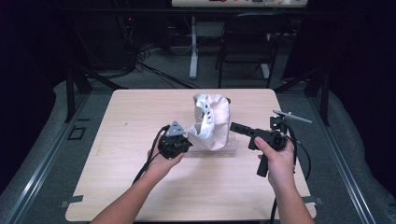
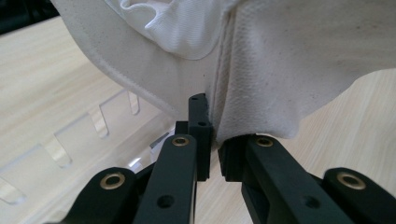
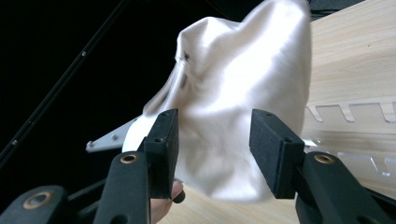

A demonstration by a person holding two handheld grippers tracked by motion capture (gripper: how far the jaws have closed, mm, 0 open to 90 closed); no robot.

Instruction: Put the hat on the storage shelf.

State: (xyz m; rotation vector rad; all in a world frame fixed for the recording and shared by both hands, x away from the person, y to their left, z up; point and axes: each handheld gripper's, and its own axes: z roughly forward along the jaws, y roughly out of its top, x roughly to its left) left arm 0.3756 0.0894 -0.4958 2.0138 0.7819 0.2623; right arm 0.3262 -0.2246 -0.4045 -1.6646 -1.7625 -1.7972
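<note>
Jaws clenched on a lower seam, the left gripper (image 2: 208, 144) pinches a white fabric garment (image 1: 210, 123) that stands bunched at the middle of the table (image 1: 116, 186), over a clear slotted acrylic plate (image 2: 74, 144). The right gripper (image 3: 215, 149) hovers just beside the cloth, jaws spread and empty. The garment looks light, limp and prone to sag; its stitched hem seems the surest place to hold.

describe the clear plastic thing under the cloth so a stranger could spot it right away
On the pale wooden table, look near the middle, between the two grippers, under the white cloth. There lies a flat, see-through plastic rack. A row of notched slots along its edge sets it apart from the soft cloth and the black jaws.
</note>
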